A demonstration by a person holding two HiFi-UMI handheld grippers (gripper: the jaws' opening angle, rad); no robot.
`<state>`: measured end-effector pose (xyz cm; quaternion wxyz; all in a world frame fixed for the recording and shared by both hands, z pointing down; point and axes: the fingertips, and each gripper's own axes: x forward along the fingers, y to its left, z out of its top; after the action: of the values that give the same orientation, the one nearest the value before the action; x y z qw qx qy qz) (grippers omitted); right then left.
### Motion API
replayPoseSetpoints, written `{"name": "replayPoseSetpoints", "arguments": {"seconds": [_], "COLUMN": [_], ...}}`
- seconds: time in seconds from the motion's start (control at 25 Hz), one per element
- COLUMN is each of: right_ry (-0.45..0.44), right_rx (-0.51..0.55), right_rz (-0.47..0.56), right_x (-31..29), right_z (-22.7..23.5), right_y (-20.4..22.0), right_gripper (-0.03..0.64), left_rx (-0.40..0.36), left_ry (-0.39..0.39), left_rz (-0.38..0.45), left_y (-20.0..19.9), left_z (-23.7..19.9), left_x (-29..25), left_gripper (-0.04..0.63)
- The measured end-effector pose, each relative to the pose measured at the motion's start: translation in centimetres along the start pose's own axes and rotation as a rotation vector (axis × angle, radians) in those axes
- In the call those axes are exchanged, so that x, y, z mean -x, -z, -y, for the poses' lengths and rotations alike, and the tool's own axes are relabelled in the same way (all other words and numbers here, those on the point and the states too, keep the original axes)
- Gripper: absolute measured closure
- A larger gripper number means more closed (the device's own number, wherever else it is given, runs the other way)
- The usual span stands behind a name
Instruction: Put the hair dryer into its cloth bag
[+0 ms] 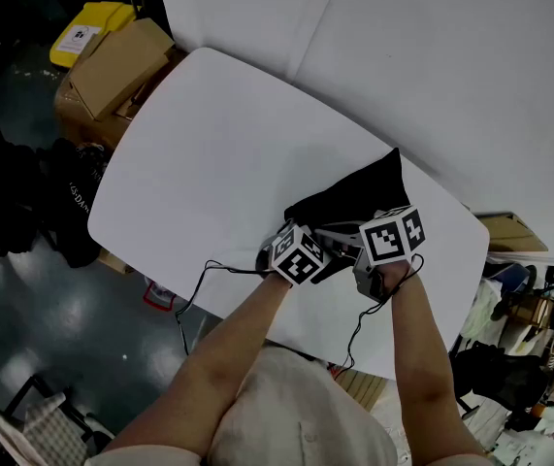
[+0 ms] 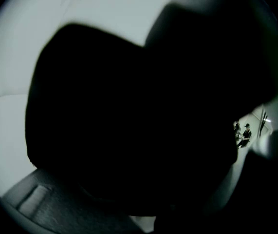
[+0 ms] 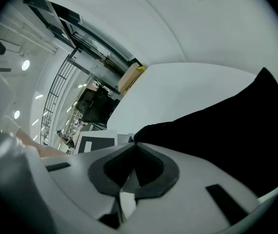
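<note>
A: Two grippers meet at the near end of the bag (image 1: 354, 194). How is the left gripper (image 1: 292, 233)?
B: Its jaws are part-spread round something black, bag or dryer. Whether they press on it is unclear.
A: And the right gripper (image 3: 133, 145)?
B: Pressed together at the bag's rim.
A: Dryer?
B: None shows outside the bag, so it is likely inside. Probably only closing is left.

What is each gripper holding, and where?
Right gripper seems to pinch the cloth bag's near edge. Left gripper's hold cannot be told: black fills its view.
</note>
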<state>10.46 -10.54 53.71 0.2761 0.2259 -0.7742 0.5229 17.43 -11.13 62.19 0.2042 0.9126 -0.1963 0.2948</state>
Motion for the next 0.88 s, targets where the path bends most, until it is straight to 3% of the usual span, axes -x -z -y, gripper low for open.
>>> {"name": "replayPoseSetpoints", "arguments": {"seconds": [0.48,0.88], "right_ry": [0.044,0.096], "right_rx": [-0.002,-0.011], "right_rz": [0.024,0.05], "right_x": [-0.3,-1.7], "right_z": [1.0,1.3], "right_y": [-0.2,0.3], "right_gripper": [0.595,0.594], "left_rx": [0.031,0.062], "left_ry": [-0.089,-0.11], "left_rz": [-0.01,0.057], "left_y": [2.6,2.6], "left_z": [-2.5,-1.9], "left_x": [5.3,9.7], "left_gripper": [0.402,0.402]}}
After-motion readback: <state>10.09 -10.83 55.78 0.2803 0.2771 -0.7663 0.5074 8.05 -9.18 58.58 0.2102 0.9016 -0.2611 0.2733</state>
